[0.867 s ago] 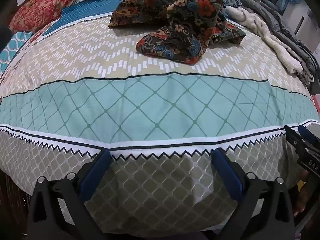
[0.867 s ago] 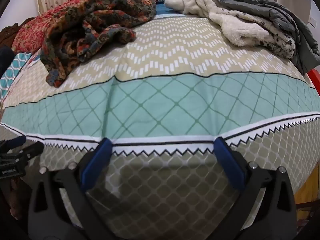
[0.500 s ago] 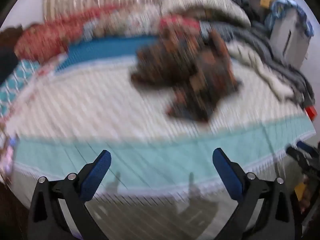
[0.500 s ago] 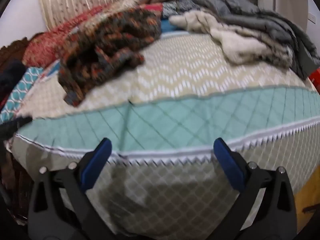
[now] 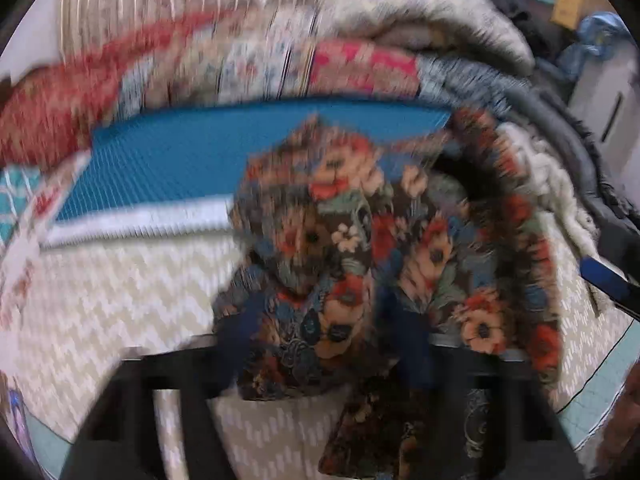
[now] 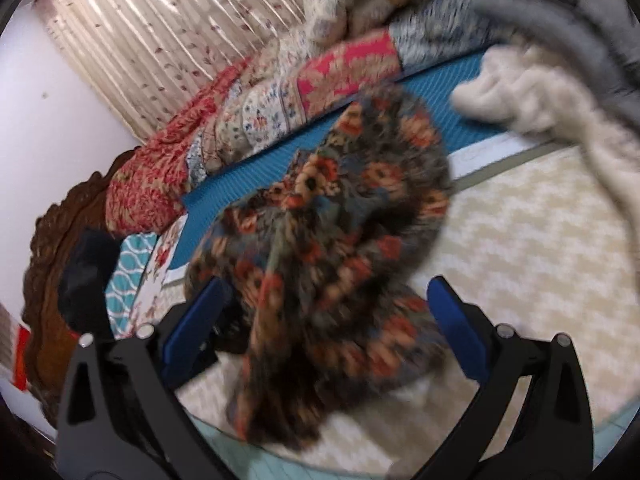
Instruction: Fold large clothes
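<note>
A dark floral garment (image 5: 360,272) lies crumpled on the patterned bedspread (image 5: 120,304); it also shows in the right wrist view (image 6: 328,248). My left gripper (image 5: 324,344) is close over its near edge, heavily blurred, with the blue pads narrower apart than before and cloth between them; I cannot tell whether it grips. My right gripper (image 6: 328,316) is open, its blue pads (image 6: 452,320) on either side of the garment's near part. The right gripper's tip shows at the right edge of the left wrist view (image 5: 608,284).
Folded quilts and a red patterned blanket (image 6: 160,184) lie along the head of the bed. A cream fleece (image 6: 560,120) and grey blanket (image 5: 560,128) are piled on the right. A dark carved headboard (image 6: 52,248) stands at the left.
Both grippers have moved from the foot of the bed forward to the floral garment. The left gripper's pads have come closer together; the right stays open.
</note>
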A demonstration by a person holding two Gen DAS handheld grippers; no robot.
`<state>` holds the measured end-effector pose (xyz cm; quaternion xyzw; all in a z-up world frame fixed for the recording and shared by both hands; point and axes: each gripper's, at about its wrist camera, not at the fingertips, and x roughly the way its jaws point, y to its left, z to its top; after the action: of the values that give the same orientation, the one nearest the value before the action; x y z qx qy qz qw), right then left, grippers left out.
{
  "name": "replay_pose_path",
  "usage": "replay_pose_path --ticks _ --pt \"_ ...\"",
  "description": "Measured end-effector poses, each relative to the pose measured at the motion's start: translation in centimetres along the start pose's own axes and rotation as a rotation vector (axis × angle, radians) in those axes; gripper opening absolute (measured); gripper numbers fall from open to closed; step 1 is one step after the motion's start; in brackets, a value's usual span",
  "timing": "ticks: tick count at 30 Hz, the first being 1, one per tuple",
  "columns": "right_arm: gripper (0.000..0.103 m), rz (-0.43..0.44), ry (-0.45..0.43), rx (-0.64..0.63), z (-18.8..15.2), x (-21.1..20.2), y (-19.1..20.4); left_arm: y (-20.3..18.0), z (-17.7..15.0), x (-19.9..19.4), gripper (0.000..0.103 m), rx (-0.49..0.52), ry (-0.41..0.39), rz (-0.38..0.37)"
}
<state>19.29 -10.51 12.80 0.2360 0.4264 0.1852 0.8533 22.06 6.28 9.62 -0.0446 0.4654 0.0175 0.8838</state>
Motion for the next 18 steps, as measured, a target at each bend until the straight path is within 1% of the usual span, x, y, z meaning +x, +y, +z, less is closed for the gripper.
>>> replay_pose_path --ticks 1,2,3,4,5,6,8,9,10,11,12,13,15,16,17,18 --pt "0.090 0.012 0.019 0.014 0.2 0.9 -0.1 0.4 -0.2 0.0 0.010 -0.027 0.018 -0.033" --pt "0.053 0.017 0.051 0.012 0.5 2.0 -0.1 0.7 -0.4 -0.3 0.014 -0.035 0.016 -0.043" --pt "0.030 0.016 0.092 0.001 0.6 3.1 -0.1 0.8 -0.8 -1.2 0.017 -0.032 -0.006 -0.039" --pt "0.009 0.017 0.125 0.012 0.8 3.6 -0.6 1.0 -1.0 -2.6 0.018 -0.010 -0.045 -0.031" --pt "0.008 0.021 0.115 0.033 0.9 2.9 -1.3 1.2 -1.0 -4.2 0.018 0.004 -0.083 -0.033" --pt "0.007 0.014 0.078 0.029 1.0 1.1 -1.8 1.7 -1.1 -6.6 0.018 0.016 -0.137 -0.037" --pt "0.007 -0.018 0.010 -0.016 1.4 -2.3 -2.4 3.1 -0.6 -10.2 0.018 0.015 -0.200 -0.034" --pt "0.007 -0.026 -0.021 -0.034 1.6 -4.3 -2.8 3.8 -0.2 -11.9 0.018 0.004 -0.222 -0.035" --pt "0.006 -0.029 -0.060 -0.049 1.7 -7.4 -3.1 5.1 0.3 -14.0 0.019 -0.024 -0.245 -0.039" --pt "0.006 -0.037 -0.090 -0.060 1.9 -10.0 -3.3 6.3 0.6 -16.0 0.022 -0.051 -0.277 -0.041" --pt "0.006 -0.042 -0.109 -0.067 2.1 -11.7 -3.5 7.7 1.0 -19.3 0.021 -0.089 -0.369 -0.011" --pt "0.006 -0.043 -0.142 -0.077 2.4 -14.5 -3.6 8.7 1.5 -22.1 0.022 -0.106 -0.438 0.000" --pt "0.006 -0.046 -0.197 -0.093 3.0 -19.1 -3.3 10.9 2.2 -28.0 0.022 -0.139 -0.565 -0.025" --pt "0.006 -0.030 -0.219 -0.099 3.2 -21.6 -3.0 11.6 2.5 -31.4 0.021 -0.156 -0.634 -0.038" --pt "0.006 -0.009 -0.227 -0.112 3.5 -23.5 -2.7 11.9 2.6 -34.0 0.022 -0.162 -0.680 -0.041" --pt "0.005 -0.019 -0.246 -0.151 3.2 -25.8 -1.8 12.1 2.7 -35.9 0.022 -0.158 -0.708 -0.042"
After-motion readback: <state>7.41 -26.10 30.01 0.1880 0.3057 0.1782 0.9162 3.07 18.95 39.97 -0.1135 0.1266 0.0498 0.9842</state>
